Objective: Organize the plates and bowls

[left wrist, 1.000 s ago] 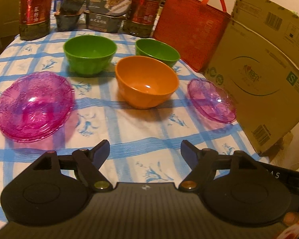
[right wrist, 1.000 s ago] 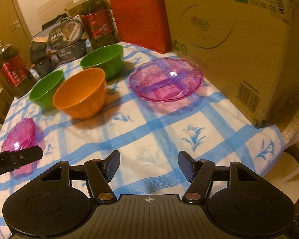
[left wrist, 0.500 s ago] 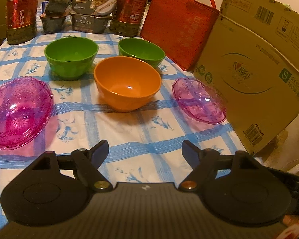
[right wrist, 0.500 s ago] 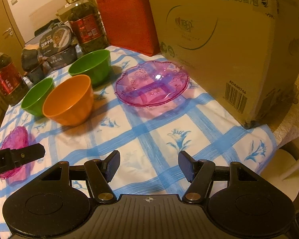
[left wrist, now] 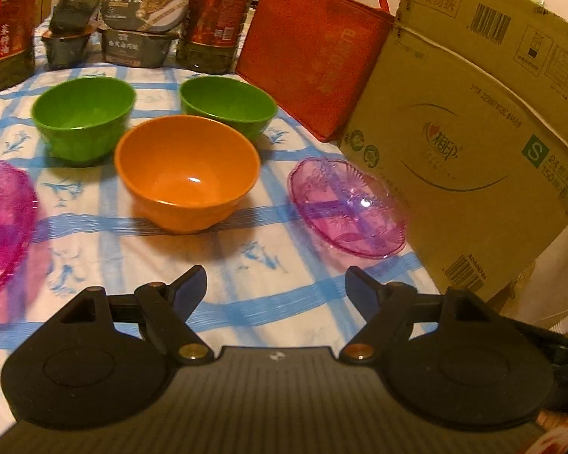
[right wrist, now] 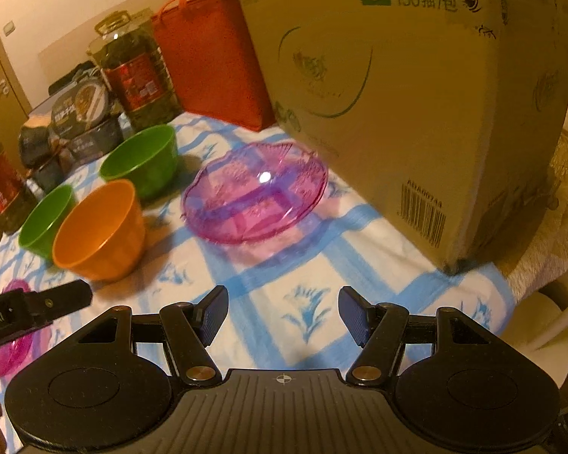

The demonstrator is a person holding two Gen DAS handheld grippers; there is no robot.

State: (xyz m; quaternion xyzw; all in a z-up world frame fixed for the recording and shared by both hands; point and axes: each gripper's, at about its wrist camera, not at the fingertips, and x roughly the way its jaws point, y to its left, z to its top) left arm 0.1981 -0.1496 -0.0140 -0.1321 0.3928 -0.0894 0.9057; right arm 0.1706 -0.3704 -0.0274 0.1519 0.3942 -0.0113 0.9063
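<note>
Closing in: both views now sit nearer the right-hand pink plate (right wrist: 253, 193), beside the orange bowl (left wrist: 187, 172). Left gripper (left wrist: 276, 287) and right gripper (right wrist: 283, 312) both gape, empty. I judge stacking not begun.

orange bowl (left wrist: 187, 174), pink plate (left wrist: 346, 206), blue-checked tablecloth (left wrist: 269, 265)

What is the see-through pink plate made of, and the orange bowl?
The pink plate by the cardboard box looks like clear tinted plastic, maybe glass: the blue tablecloth stripes show through it, a moulded pattern covers it, and a light spot glints on it. The orange bowl looks like opaque plastic or melamine: solid colour, smooth inside, one soft shine.
</note>
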